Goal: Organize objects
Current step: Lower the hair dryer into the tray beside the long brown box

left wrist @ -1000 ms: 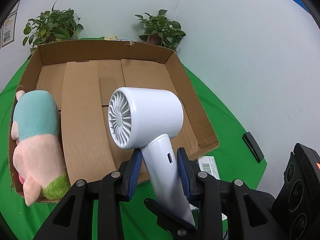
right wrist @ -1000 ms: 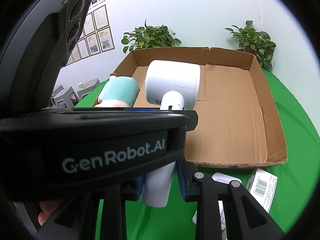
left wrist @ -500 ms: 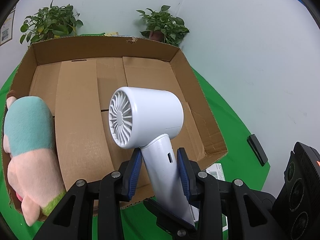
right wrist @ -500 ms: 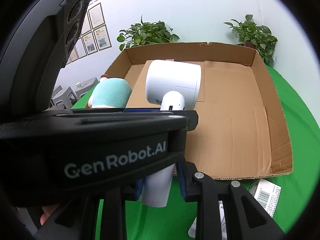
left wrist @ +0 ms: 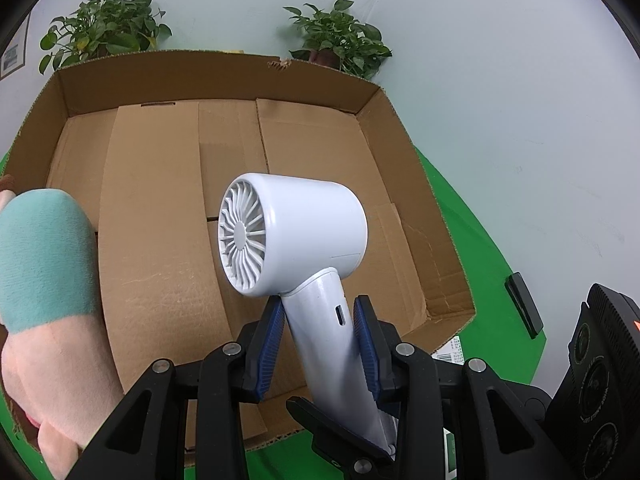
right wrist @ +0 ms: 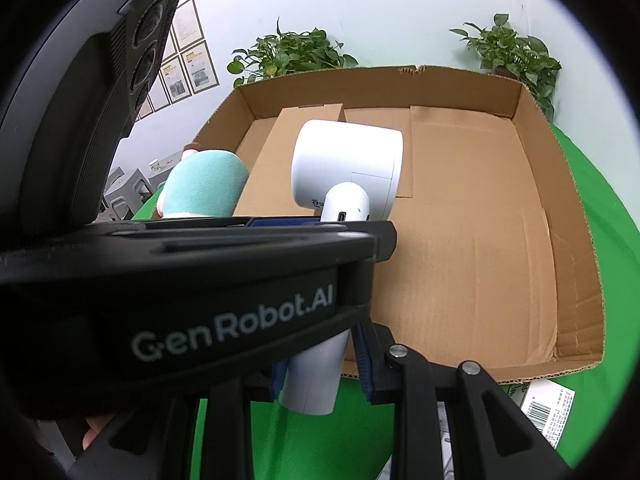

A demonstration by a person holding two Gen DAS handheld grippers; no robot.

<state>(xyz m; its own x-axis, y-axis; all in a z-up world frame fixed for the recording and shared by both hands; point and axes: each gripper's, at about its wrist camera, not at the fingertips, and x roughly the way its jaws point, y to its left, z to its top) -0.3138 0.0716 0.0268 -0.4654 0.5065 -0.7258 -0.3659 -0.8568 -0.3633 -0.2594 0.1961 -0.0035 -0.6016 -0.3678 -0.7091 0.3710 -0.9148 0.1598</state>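
A white hair dryer (left wrist: 296,236) is held by its handle above the open cardboard box (left wrist: 160,208). My left gripper (left wrist: 320,340) is shut on the handle, head up, grille facing left. My right gripper (right wrist: 320,364) is shut on the lower end of the same handle (right wrist: 316,376); its fingers are partly hidden by the left gripper's black body. The dryer's head (right wrist: 348,168) hangs over the box floor (right wrist: 472,232). A plush toy (left wrist: 44,272) with a teal and pink body lies in the box at the left; it also shows in the right wrist view (right wrist: 204,184).
The box stands on a green cloth (left wrist: 488,264). Two potted plants (left wrist: 340,36) stand behind it against the wall. A black flat object (left wrist: 524,304) lies on the cloth at the right. A small barcoded packet (right wrist: 548,412) lies by the box's front right corner.
Both grippers have moved forward with the dryer, further over the box. The box and the plush toy look larger and closer; the grip is unchanged.
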